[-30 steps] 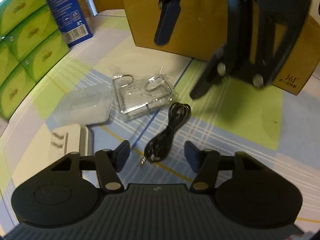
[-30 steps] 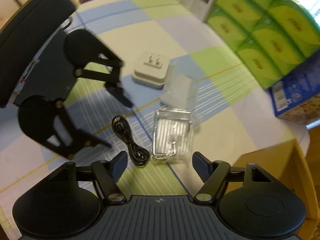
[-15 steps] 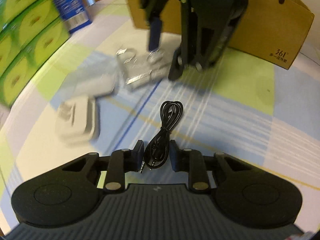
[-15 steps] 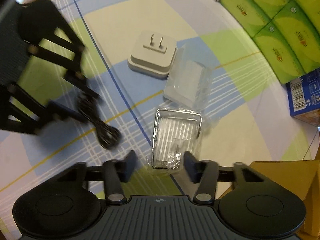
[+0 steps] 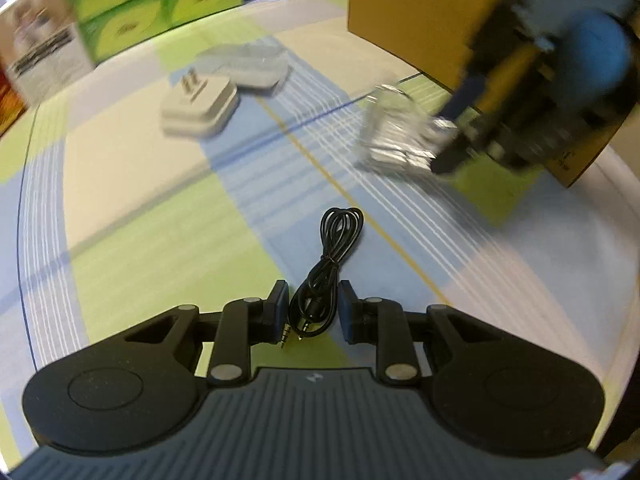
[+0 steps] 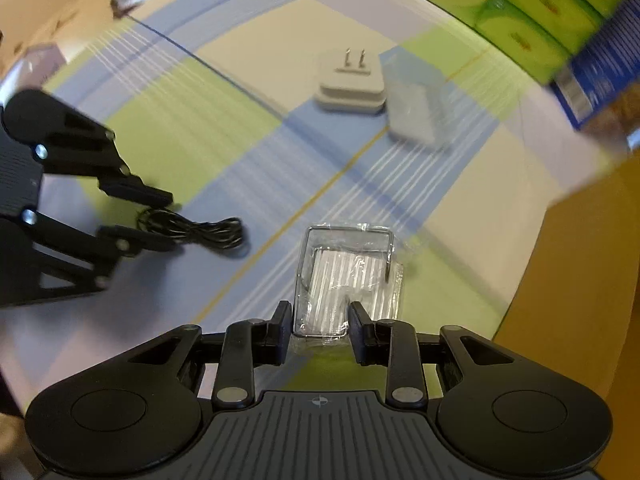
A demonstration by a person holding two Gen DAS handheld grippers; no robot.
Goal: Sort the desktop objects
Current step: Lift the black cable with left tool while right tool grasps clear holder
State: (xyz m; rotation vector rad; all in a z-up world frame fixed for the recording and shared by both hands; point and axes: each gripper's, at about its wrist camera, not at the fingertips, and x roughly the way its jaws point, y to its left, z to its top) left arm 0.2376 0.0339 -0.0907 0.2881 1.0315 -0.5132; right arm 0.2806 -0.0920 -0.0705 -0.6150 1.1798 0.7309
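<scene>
Since half a second ago, both hand-held grippers have narrowed onto their targets and the views have swung, so the box and cartons sit differently in frame. In the left wrist view, the left hand-held gripper (image 5: 313, 311) sits at lower centre with its fingers pinching the near end of the cable (image 5: 326, 270), a bundled black cord whose plugs show between the pads and whose loop reaches toward mid-frame. In the right wrist view, the right hand-held gripper (image 6: 320, 330) at lower centre pinches the near edge of the packet (image 6: 346, 280), a clear wrapped bundle with a wire frame; whether it is lifted off the surface (image 5: 140, 208) cannot be told.

The plug (image 5: 200, 110), white with two prongs up, lies in the upper left of the left view, touching a clear case (image 5: 248, 64) behind it. A cardboard box (image 5: 416, 12) stands at upper right, and green cartons (image 5: 152, 8) line the upper left.

Sorting looks barely begun: two items are gripped but neither is placed, and the plug and case are untouched. The box is probably a destination, though that is a guess.
</scene>
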